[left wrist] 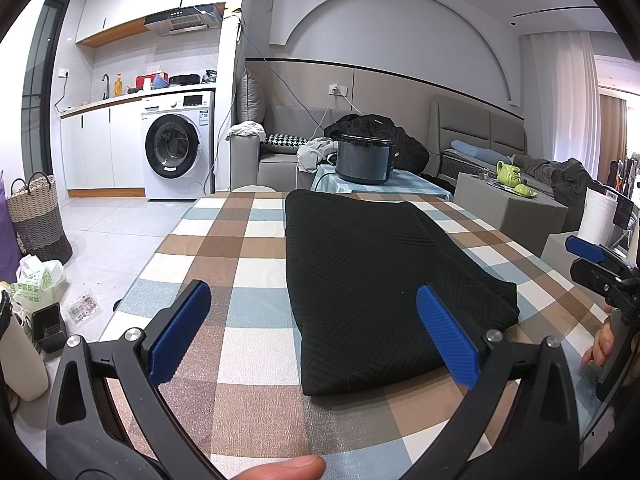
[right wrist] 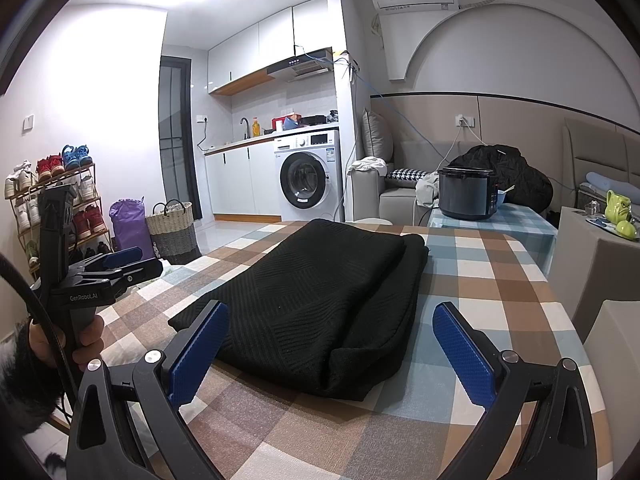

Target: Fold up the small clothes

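A black knit garment (left wrist: pixel 372 280) lies folded into a long rectangle on the checked tablecloth (left wrist: pixel 224 240); the right wrist view shows the same garment (right wrist: pixel 320 304) with its layered near edge. My left gripper (left wrist: pixel 314 332) hovers open just short of its near end, blue pads wide apart, nothing between them. My right gripper (right wrist: pixel 332 352) is also open, held low in front of the garment's thick folded corner. Each gripper appears in the other's view: the right gripper (left wrist: pixel 588 250) at the right edge, the left gripper (right wrist: pixel 120 258) at the left, held by a hand.
A dark rice cooker (left wrist: pixel 364 158) stands on a small checked table beyond the far edge. A grey box with green ceramic pieces (left wrist: pixel 510 174) is at the right. A washing machine (left wrist: pixel 178 148), a woven basket (left wrist: pixel 36 216) and bags on the floor are to the left.
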